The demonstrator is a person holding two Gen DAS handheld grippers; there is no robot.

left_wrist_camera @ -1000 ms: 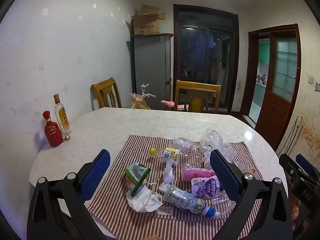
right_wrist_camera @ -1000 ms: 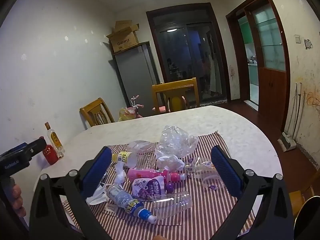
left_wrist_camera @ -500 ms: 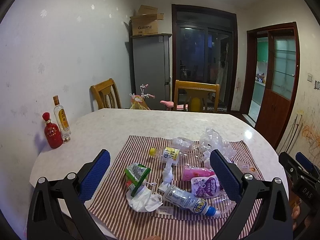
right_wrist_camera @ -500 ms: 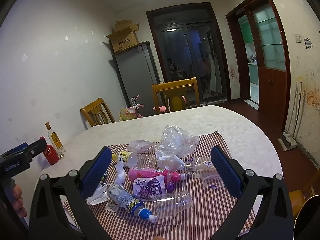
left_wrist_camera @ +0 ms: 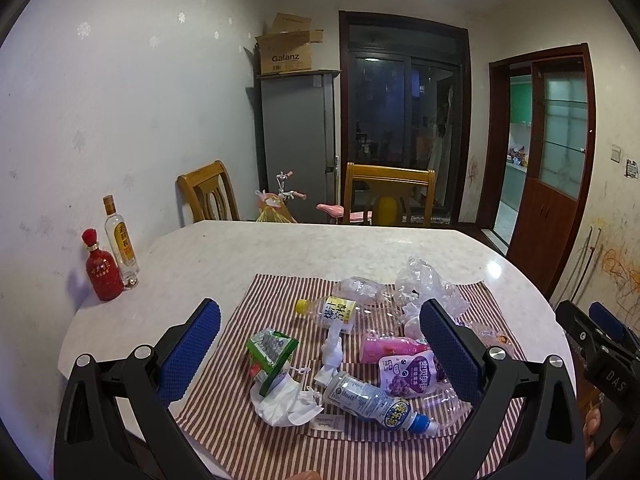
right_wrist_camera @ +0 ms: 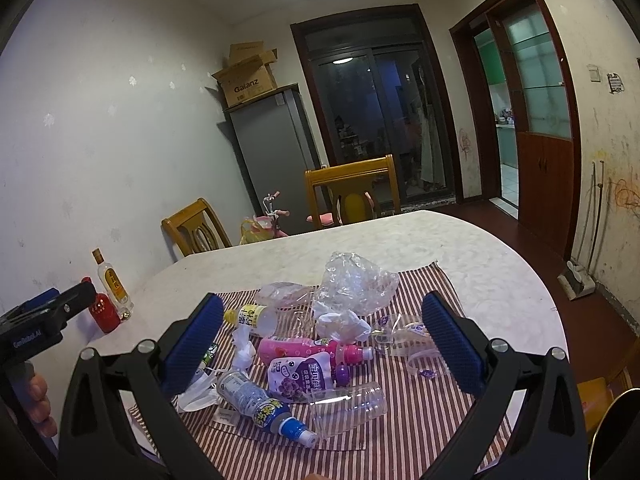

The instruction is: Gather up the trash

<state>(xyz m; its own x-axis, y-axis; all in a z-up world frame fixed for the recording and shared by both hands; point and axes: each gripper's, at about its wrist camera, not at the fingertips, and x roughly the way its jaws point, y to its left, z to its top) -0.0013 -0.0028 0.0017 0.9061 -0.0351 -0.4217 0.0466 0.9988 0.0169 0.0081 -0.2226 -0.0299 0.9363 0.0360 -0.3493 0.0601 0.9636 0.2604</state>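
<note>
Trash lies on a striped cloth (left_wrist_camera: 248, 444) on the table: a blue-capped bottle (left_wrist_camera: 376, 402), a purple pouch (left_wrist_camera: 408, 374), a pink bottle (left_wrist_camera: 390, 347), a yellow-capped bottle (left_wrist_camera: 332, 308), a green wrapper (left_wrist_camera: 272, 354), a white mask (left_wrist_camera: 284, 402) and crumpled clear plastic (left_wrist_camera: 428, 284). The same pile shows in the right wrist view, with the blue-capped bottle (right_wrist_camera: 264, 404), a clear cup (right_wrist_camera: 348, 404) and the plastic (right_wrist_camera: 356, 284). My left gripper (left_wrist_camera: 320, 356) and right gripper (right_wrist_camera: 324, 348) are both open and empty, held above the near edge of the pile.
A red bottle (left_wrist_camera: 102, 270) and a clear glass bottle (left_wrist_camera: 120, 240) stand at the table's left edge by the wall. Two wooden chairs (left_wrist_camera: 388, 192) stand behind the marble table (left_wrist_camera: 300, 248). A grey cabinet (left_wrist_camera: 296, 140) carries cardboard boxes.
Both views have barely shifted; the left wrist view has drifted slightly. Nothing on the table has moved and both grippers stay open.
</note>
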